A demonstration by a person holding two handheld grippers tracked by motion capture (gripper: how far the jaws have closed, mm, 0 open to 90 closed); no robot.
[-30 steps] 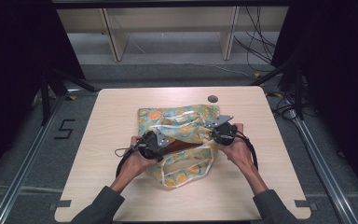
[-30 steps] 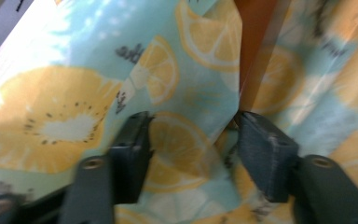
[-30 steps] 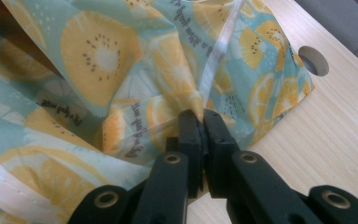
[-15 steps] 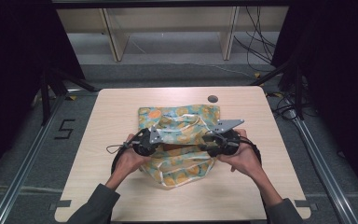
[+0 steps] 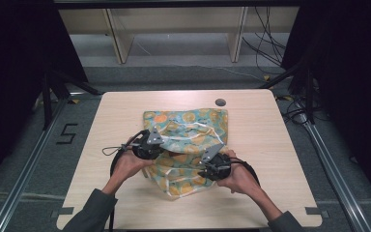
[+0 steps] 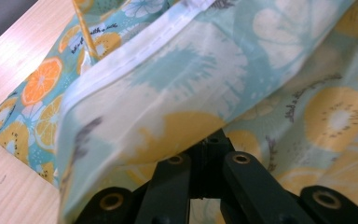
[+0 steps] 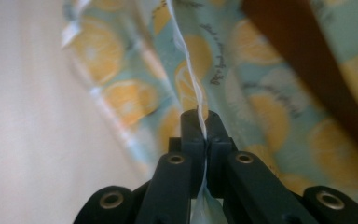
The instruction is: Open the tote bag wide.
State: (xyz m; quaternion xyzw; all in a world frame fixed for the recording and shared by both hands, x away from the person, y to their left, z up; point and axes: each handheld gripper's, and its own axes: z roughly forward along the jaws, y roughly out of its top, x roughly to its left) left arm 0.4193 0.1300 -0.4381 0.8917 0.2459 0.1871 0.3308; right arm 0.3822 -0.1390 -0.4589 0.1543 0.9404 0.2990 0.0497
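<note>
Item: one printed cloth (image 5: 193, 126), pale teal with orange and lemon slices and a white hem, which we find lying on the middle of the light wooden table (image 5: 270, 145), its far part flat and its near part gathered and lifted between our two tools. Left gripper (image 5: 149, 145): held at the cloth's left side in the high view; in the left gripper view its black jaws stand closed together with a fold of the fabric draped over and around the tips, so we record it as clamped on the cloth, though the drape hides the exact bite. Right gripper (image 7: 199, 122): jaws pressed tight on the thin white hem, which runs straight up out of the pinch; in the high view it sits at the cloth's near right edge. Also noted: a small dark round mark (image 5: 220, 102) on the table beyond the cloth's far right corner, apart from it. Hazards, in our judgement: the right grip holds only a narrow hem, so a sharp pull could slip it free; uneven pulling by the two hands could twist or bunch the fold; and the flat far part may drag along the table if we lift too quickly.
</note>
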